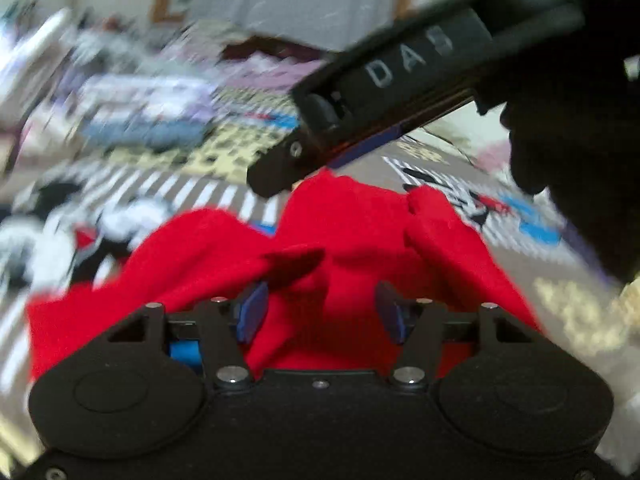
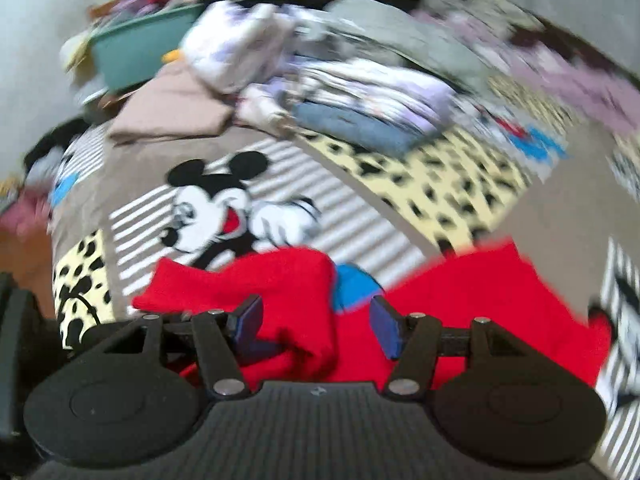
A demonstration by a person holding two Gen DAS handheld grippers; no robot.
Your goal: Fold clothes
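A red garment (image 1: 340, 240) lies crumpled on a patterned bedspread. My left gripper (image 1: 322, 312) is open, its blue pads apart, with red cloth bunched between them. In the left wrist view the other gripper's black body (image 1: 400, 92) crosses above the garment from the upper right. My right gripper (image 2: 316, 324) is open over the same red garment (image 2: 460, 300), and a fold of red cloth lies between its blue pads (image 2: 384, 328). Both views are blurred by motion.
The bedspread (image 2: 360, 220) shows a Mickey Mouse print, stripes and yellow spotted patches. Stacks of folded clothes (image 2: 360, 100) and a teal tub (image 2: 140, 52) stand at the far side. A tan folded item (image 2: 172, 112) lies at the left.
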